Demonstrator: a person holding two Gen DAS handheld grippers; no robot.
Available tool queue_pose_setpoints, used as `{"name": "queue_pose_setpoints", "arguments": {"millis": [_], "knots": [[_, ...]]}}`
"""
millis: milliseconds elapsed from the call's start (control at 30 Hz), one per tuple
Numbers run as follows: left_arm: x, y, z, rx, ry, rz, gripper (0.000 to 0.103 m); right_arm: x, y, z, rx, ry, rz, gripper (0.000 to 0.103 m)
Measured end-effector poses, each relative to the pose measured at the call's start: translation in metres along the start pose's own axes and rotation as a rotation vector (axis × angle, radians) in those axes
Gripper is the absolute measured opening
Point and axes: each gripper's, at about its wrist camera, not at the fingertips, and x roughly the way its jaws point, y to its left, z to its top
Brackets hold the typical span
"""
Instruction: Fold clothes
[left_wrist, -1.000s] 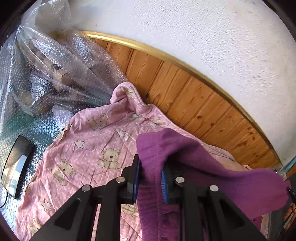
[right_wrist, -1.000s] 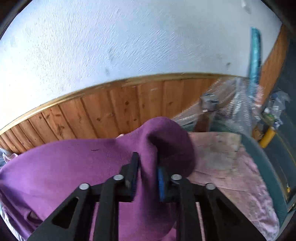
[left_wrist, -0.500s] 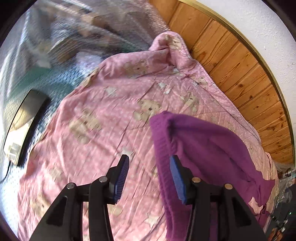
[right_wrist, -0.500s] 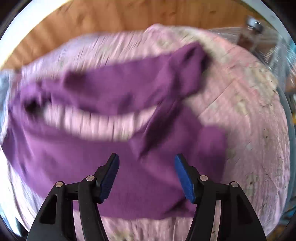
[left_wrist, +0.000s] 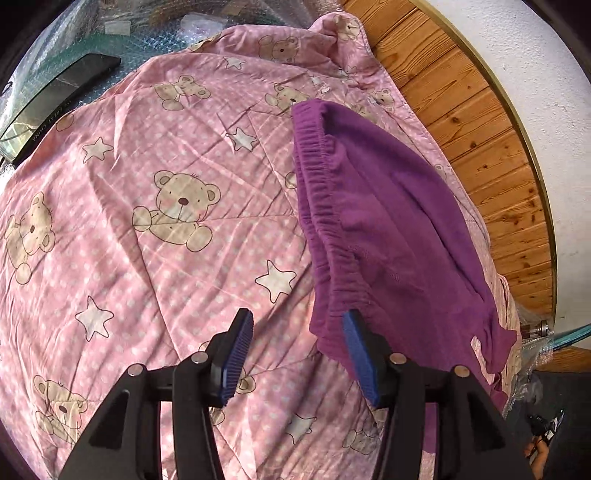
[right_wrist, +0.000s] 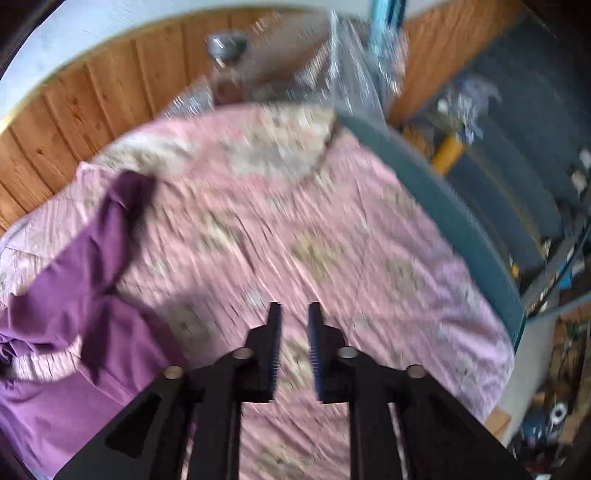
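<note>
Jaws spread, ribbed-pad left gripper (left_wrist: 297, 349); elastic-waisted purple garment (left_wrist: 388, 221) rumpled.

White plaster wall (left_wrist: 535, 74) above wood panelling (left_wrist: 480, 122).

Both the left gripper (left_wrist: 295, 334) and right gripper (right_wrist: 293, 314) released the purple garment (left_wrist: 388, 221) onto the quilt (left_wrist: 166, 192).

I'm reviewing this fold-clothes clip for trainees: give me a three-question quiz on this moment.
1. True or false: the left gripper is clamped on the purple garment.
2. What lies under the garment? A) bare wood B) pink bear-print quilt C) a towel
3. Fill in: the right gripper has ____ between its fingers.

Key: 1 false, its jaws are wide open, though the garment's edge drapes against one finger; 2 B; 3 nothing, the fingers stand narrowly apart over the quilt.
</note>
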Motion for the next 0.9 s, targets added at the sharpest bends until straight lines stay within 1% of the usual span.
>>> {"name": "queue_pose_setpoints", "arguments": {"millis": [33, 67, 100, 167, 233, 300, 333, 367, 400, 467, 500, 533, 567, 600, 633, 667, 733, 767, 800, 833, 867, 900], "knots": [[0.003, -0.001, -0.001, 0.016, -0.007, 0.009, 0.054, -0.002, 0.004, -0.008, -0.01, -0.002, 0.038, 0.03], [0.007, -0.002, -0.002, 0.03, -0.013, 0.018, 0.054, -0.007, 0.016, -0.02, -0.049, -0.015, 0.089, 0.044], [0.01, -0.003, -0.003, 0.037, -0.021, 0.018, 0.054, -0.009, 0.029, -0.033, -0.091, -0.016, 0.119, 0.05], [0.017, -0.008, -0.003, 0.041, -0.039, -0.008, 0.055, -0.004, 0.062, -0.061, -0.189, 0.015, 0.182, 0.052], [0.023, -0.02, -0.003, 0.058, -0.042, -0.05, 0.055, 0.002, 0.092, -0.077, -0.278, 0.046, 0.223, 0.053], [0.028, -0.035, -0.005, 0.087, -0.029, -0.074, 0.055, 0.008, 0.122, -0.093, -0.367, 0.037, 0.222, 0.054], [0.03, -0.041, -0.007, 0.097, -0.021, -0.08, 0.055, 0.021, 0.13, -0.096, -0.395, 0.03, 0.211, 0.054], [0.032, -0.045, -0.009, 0.105, -0.019, -0.078, 0.055, 0.022, 0.137, -0.1, -0.422, 0.026, 0.196, 0.055], [0.034, -0.047, -0.01, 0.106, -0.017, -0.069, 0.058, 0.026, 0.144, -0.103, -0.444, 0.022, 0.187, 0.055], [0.042, -0.044, -0.014, 0.083, -0.014, -0.054, 0.06, 0.033, 0.155, -0.103, -0.492, 0.008, 0.186, 0.057], [0.047, -0.042, -0.015, 0.066, -0.011, -0.06, 0.059, 0.036, 0.161, -0.104, -0.518, 0.005, 0.182, 0.057], [0.049, -0.043, -0.015, 0.061, -0.012, -0.068, 0.057, 0.041, 0.165, -0.104, -0.552, 0.008, 0.167, 0.057], [0.048, -0.046, -0.013, 0.067, -0.019, -0.071, 0.047, 0.052, 0.168, -0.102, -0.592, 0.019, 0.143, 0.04], [0.043, -0.051, -0.009, 0.069, -0.02, -0.084, 0.03, 0.057, 0.167, -0.099, -0.61, 0.029, 0.126, 0.016], [0.032, -0.059, -0.003, 0.076, -0.03, -0.111, 0.029, 0.056, 0.161, -0.093, -0.607, 0.025, 0.119, 0.011], [0.013, -0.068, 0.004, 0.099, -0.052, -0.141, 0.028, 0.051, 0.152, -0.08, -0.563, 0.001, 0.136, 0.008], [-0.039, -0.08, 0.024, 0.126, -0.085, -0.209, 0.027, 0.032, 0.117, -0.054, -0.414, -0.058, 0.151, 0.007], [-0.066, -0.08, 0.035, 0.138, -0.081, -0.222, 0.027, 0.022, 0.089, -0.039, -0.302, -0.072, 0.175, 0.007], [-0.089, -0.079, 0.046, 0.173, -0.063, -0.217, 0.027, 0.017, 0.066, -0.031, -0.213, -0.071, 0.198, 0.007], [-0.105, -0.076, 0.055, 0.218, -0.03, -0.198, 0.027, 0.018, 0.045, -0.027, -0.137, -0.048, 0.229, 0.007], [-0.113, -0.068, 0.063, 0.256, 0.022, -0.161, 0.027, 0.026, 0.026, -0.03, -0.075, -0.001, 0.263, 0.007], [-0.114, -0.055, 0.067, 0.278, 0.088, -0.118, 0.027, 0.034, 0.018, -0.035, -0.055, 0.029, 0.262, 0.008]]}}
